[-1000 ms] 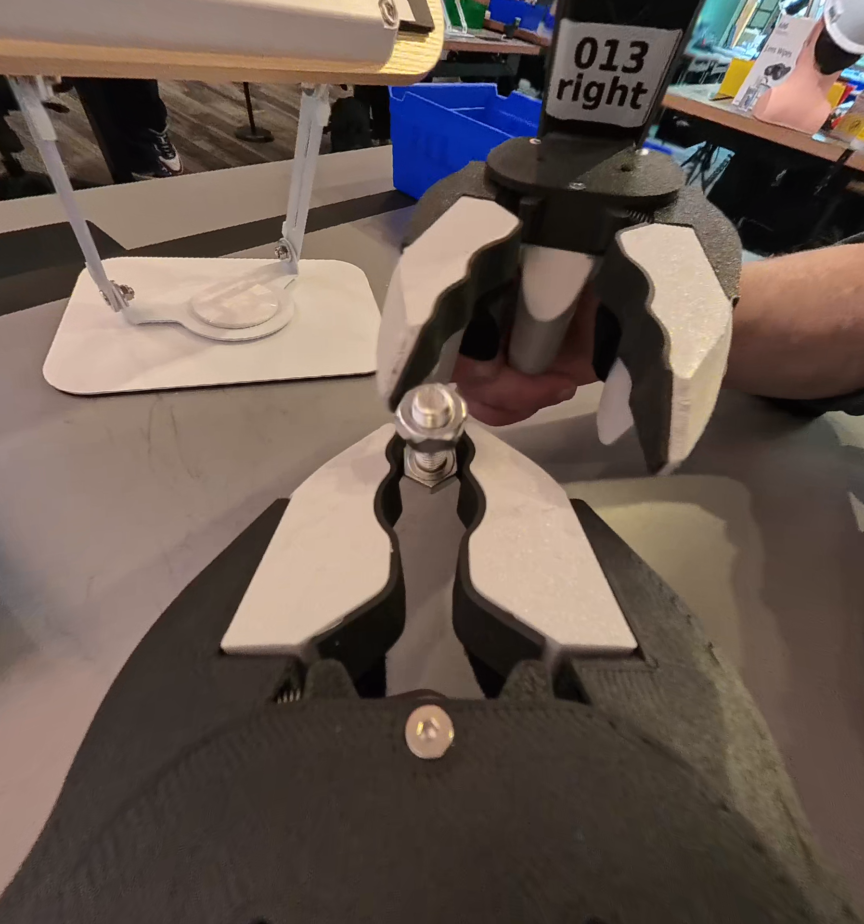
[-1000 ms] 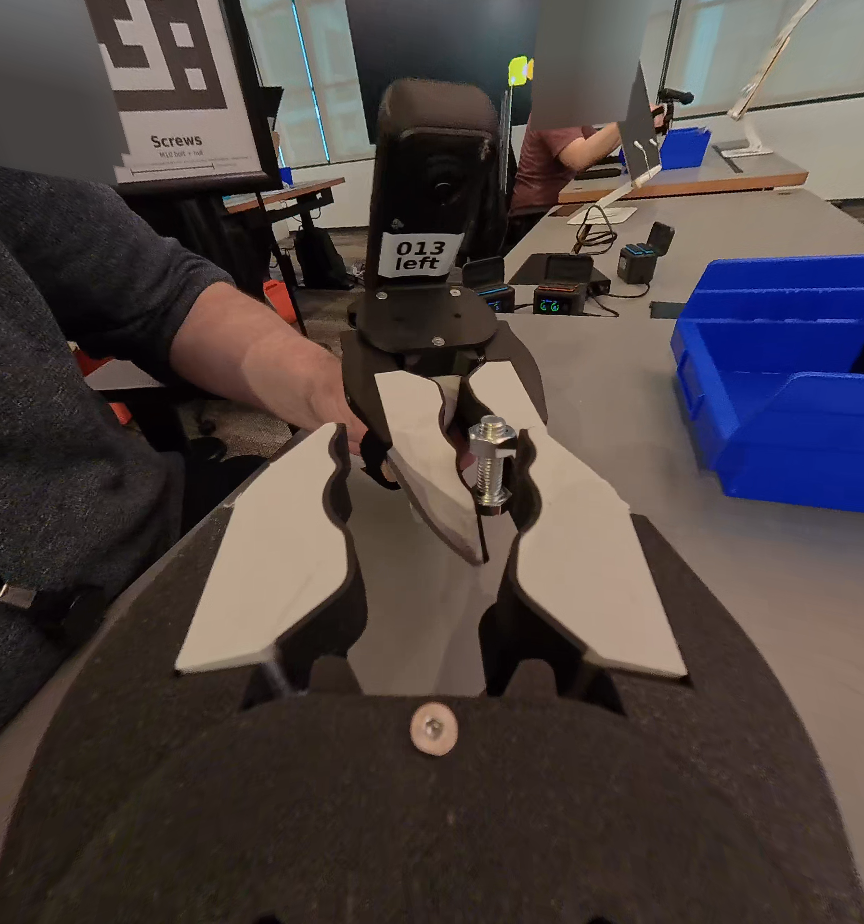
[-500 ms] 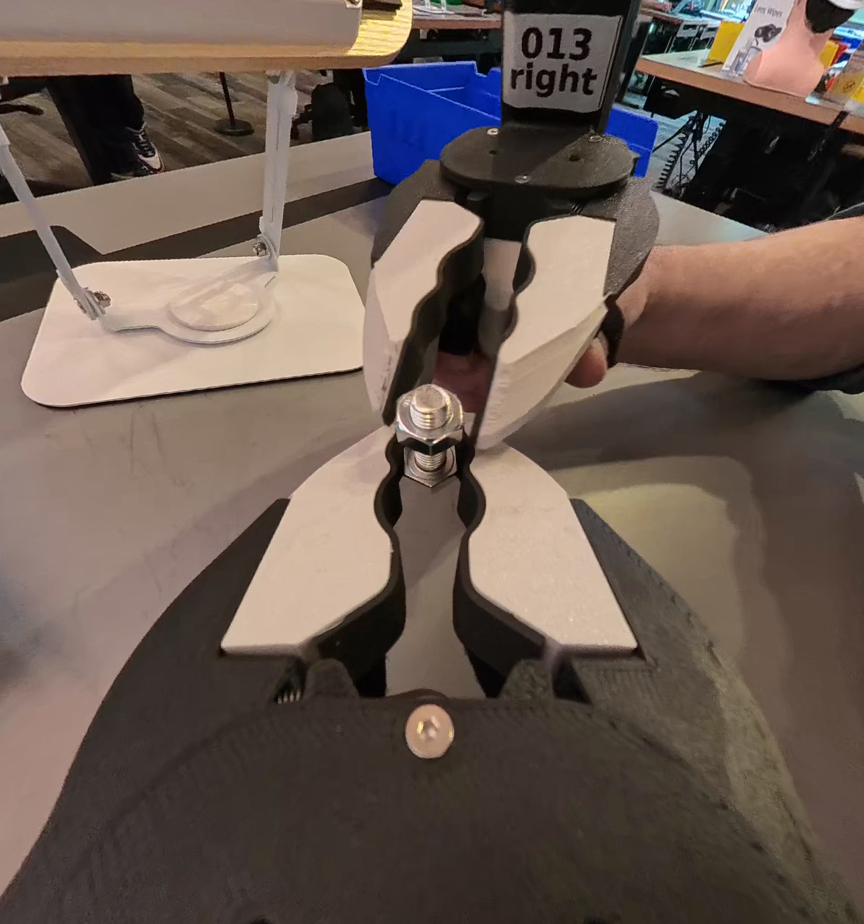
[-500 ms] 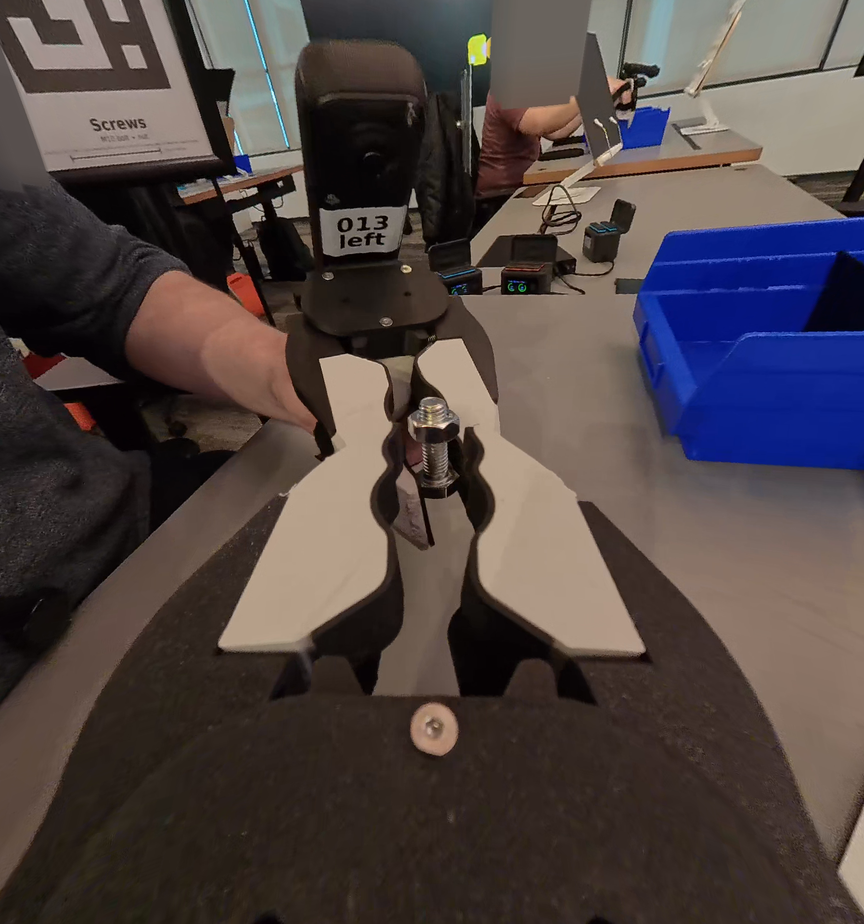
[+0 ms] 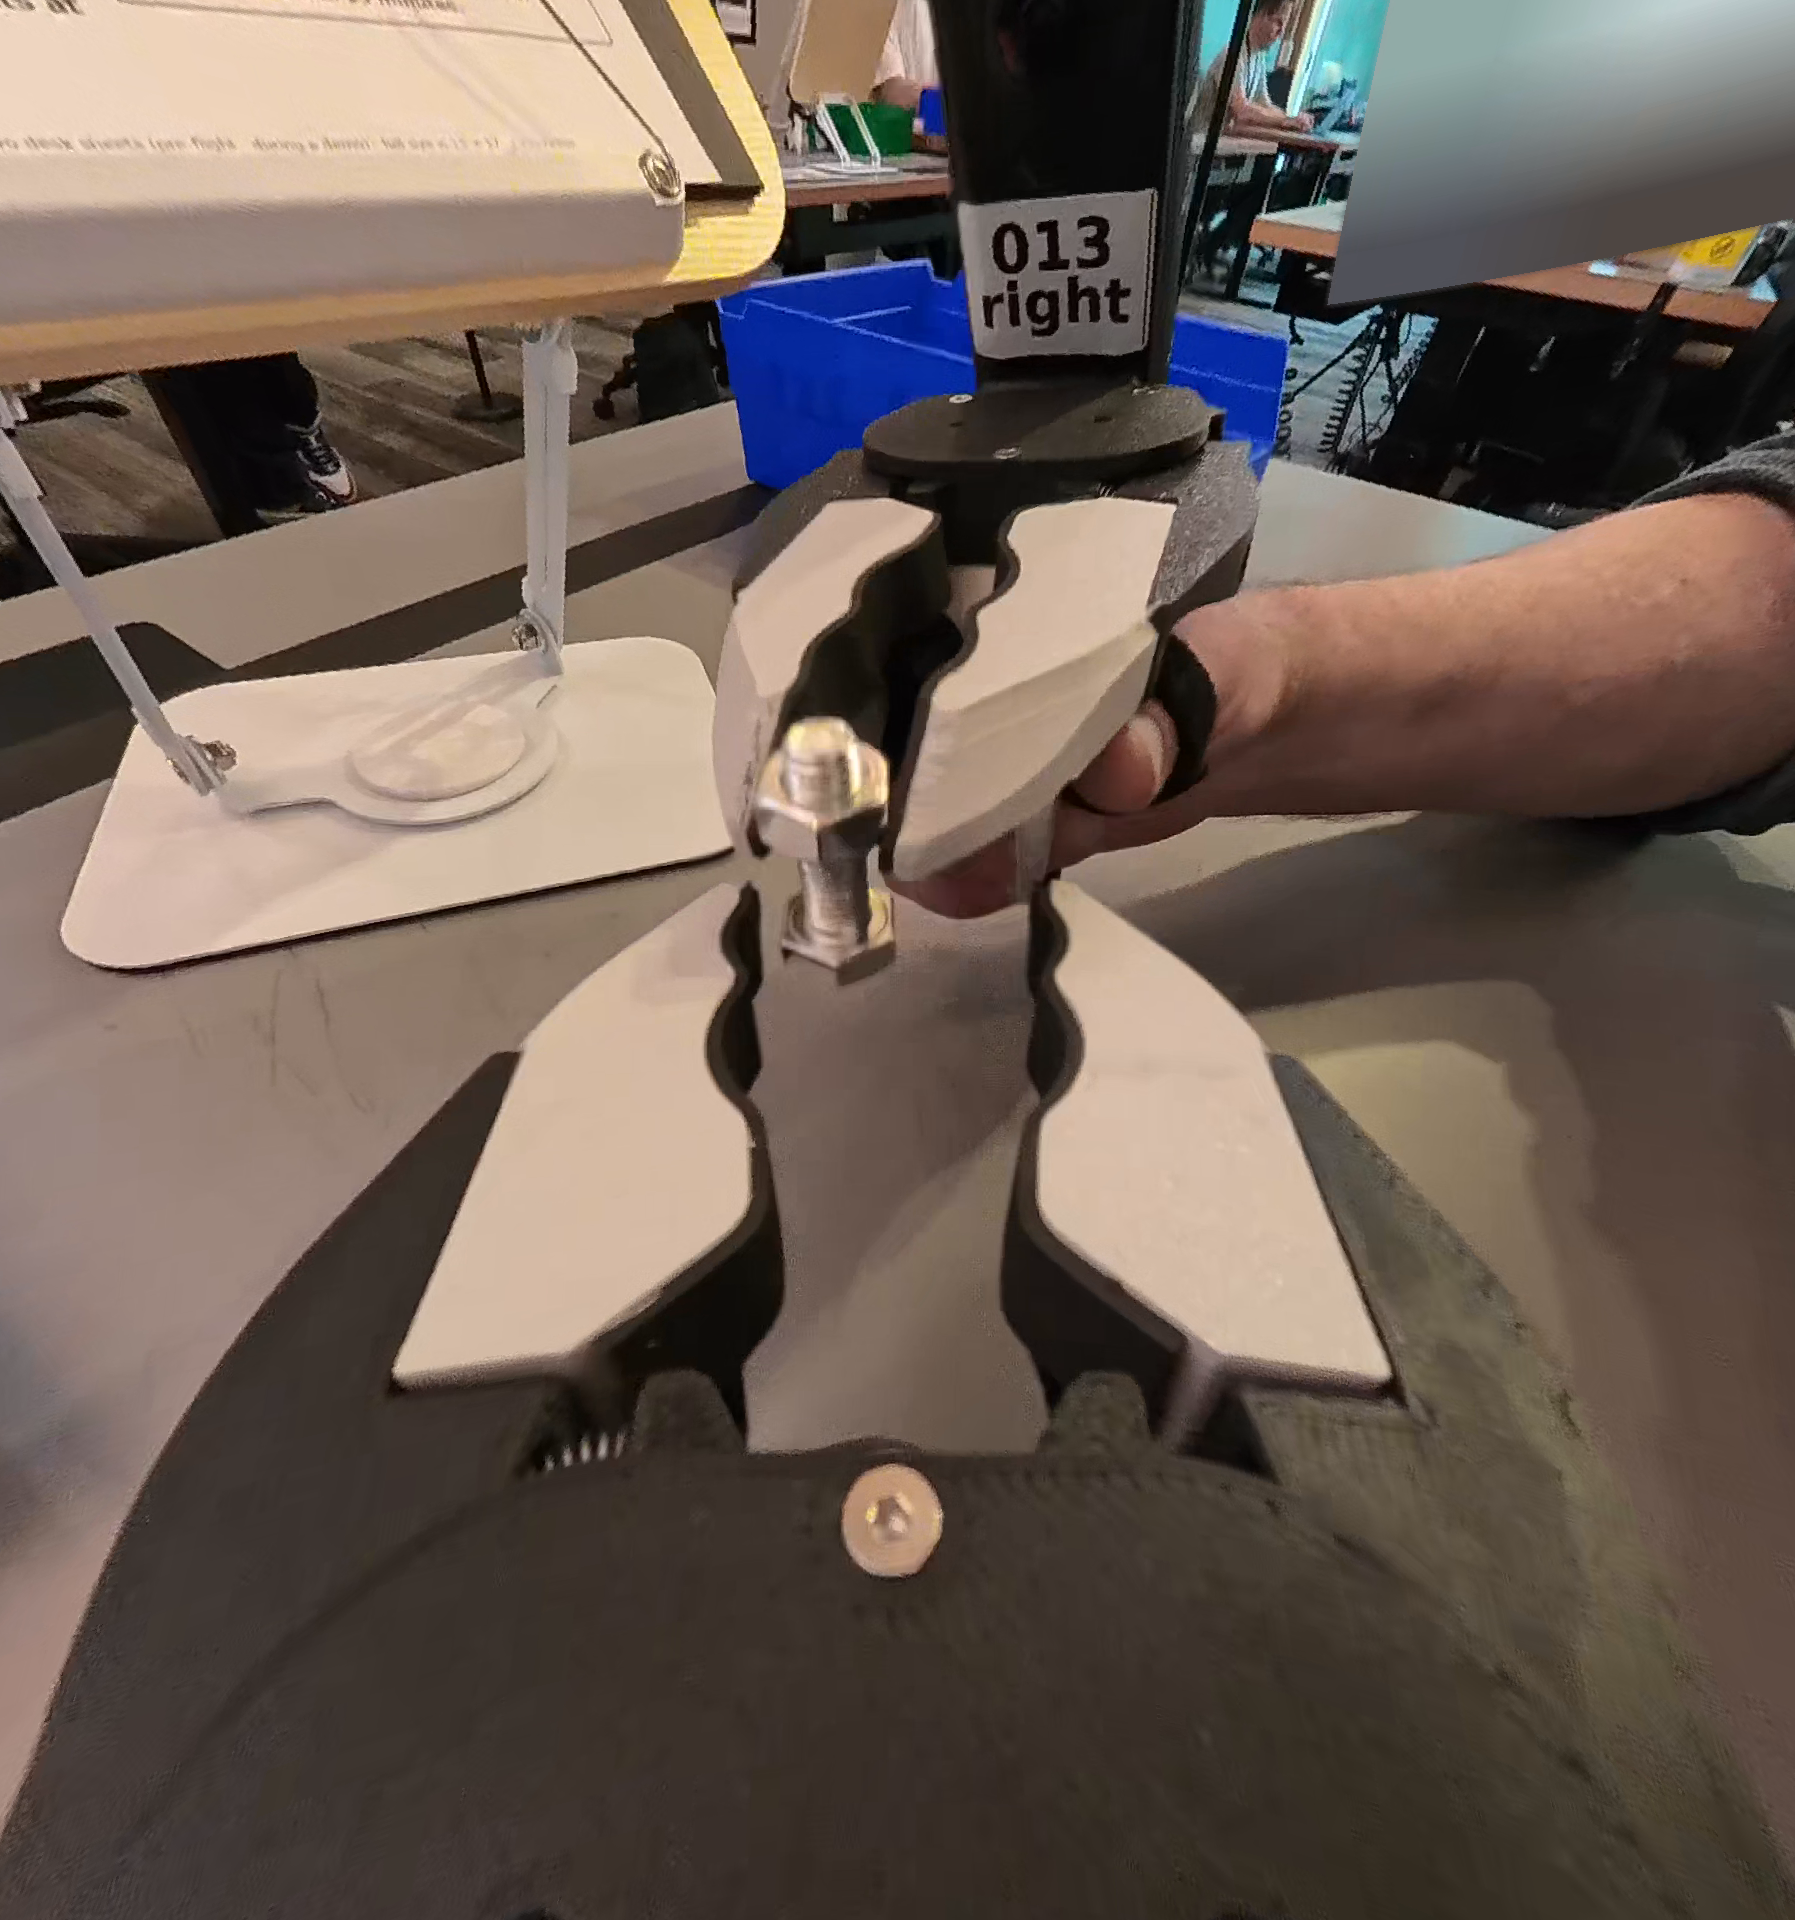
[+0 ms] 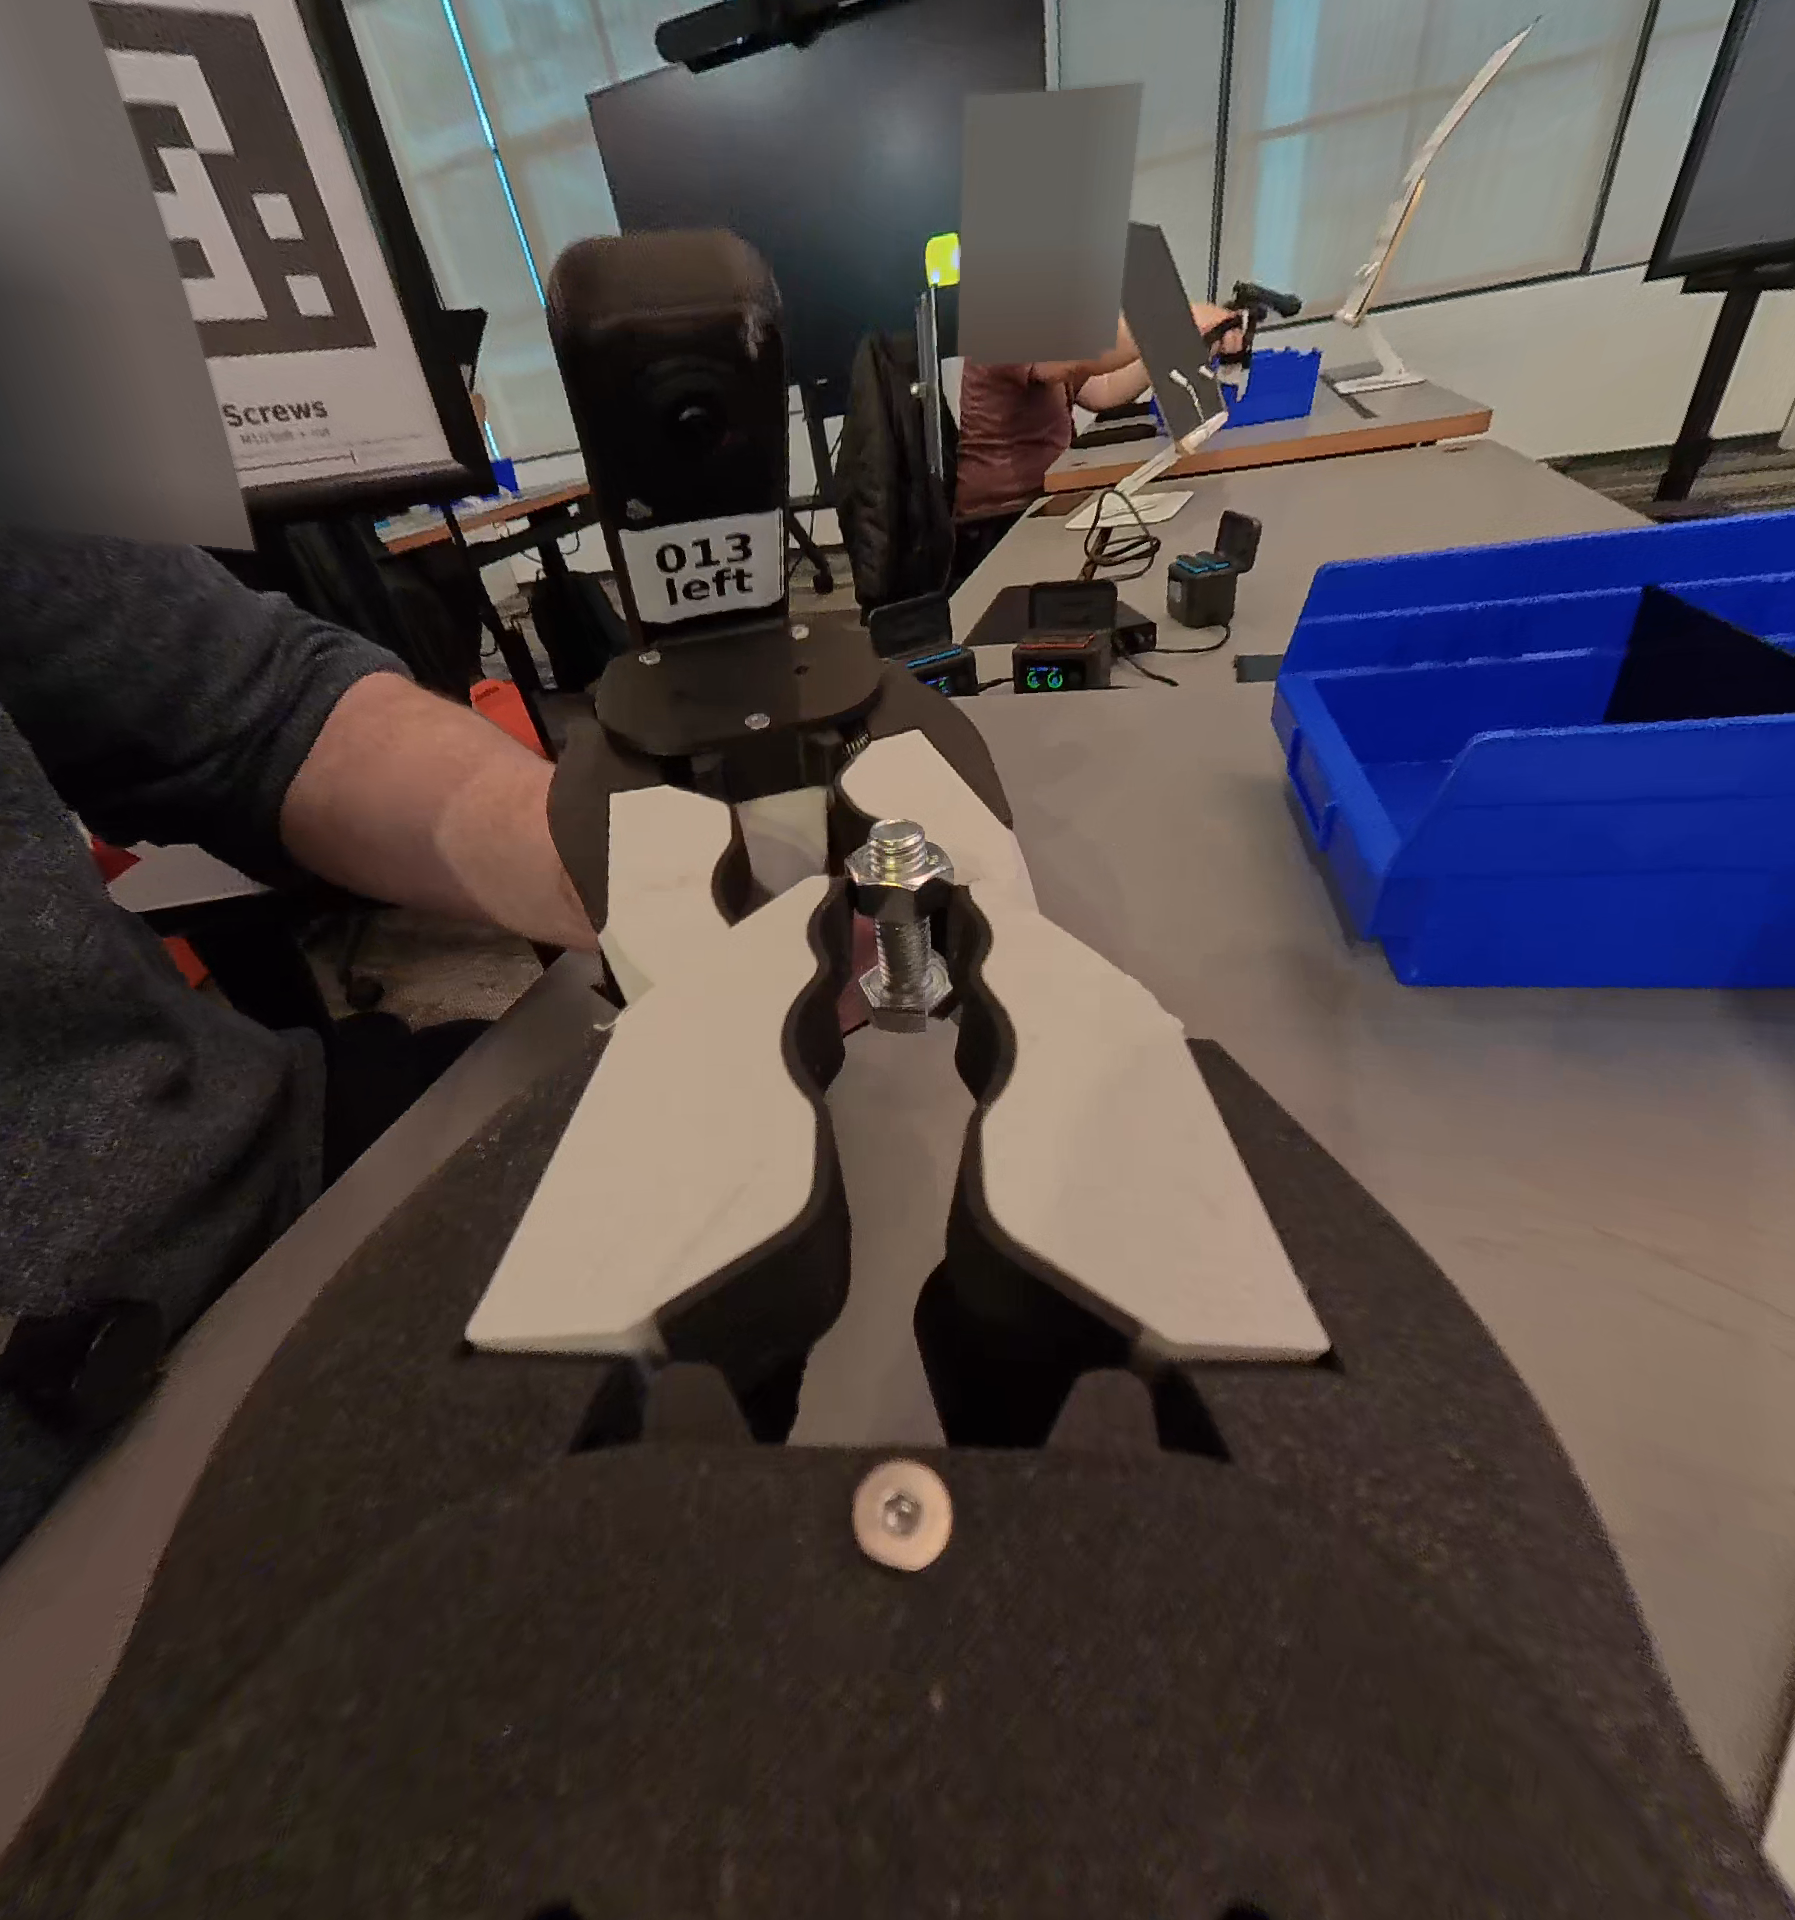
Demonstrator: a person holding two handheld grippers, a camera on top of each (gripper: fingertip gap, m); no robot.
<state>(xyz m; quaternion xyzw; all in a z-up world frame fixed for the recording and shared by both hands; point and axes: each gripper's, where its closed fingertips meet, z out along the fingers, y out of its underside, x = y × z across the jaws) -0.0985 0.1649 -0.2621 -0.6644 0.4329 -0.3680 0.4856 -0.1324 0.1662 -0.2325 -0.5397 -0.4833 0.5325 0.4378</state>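
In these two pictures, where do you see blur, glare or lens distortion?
Left wrist view: the bolt with its nut is slightly soft, the frame edges smear, the tilted board bows from the wide lens. Right wrist view: the bolt's tip carries a bright glint, the blue bin is a little soft, the lower corners blur; the grey table shows mild sheen.

A shared workshop or lab: long grey worktables point(image 6: 1340, 831), blue parts bins point(image 6: 1599, 790), battery chargers point(image 6: 1059, 655), sign stands point(image 5: 384, 748), large dark screens point(image 6: 820, 208).
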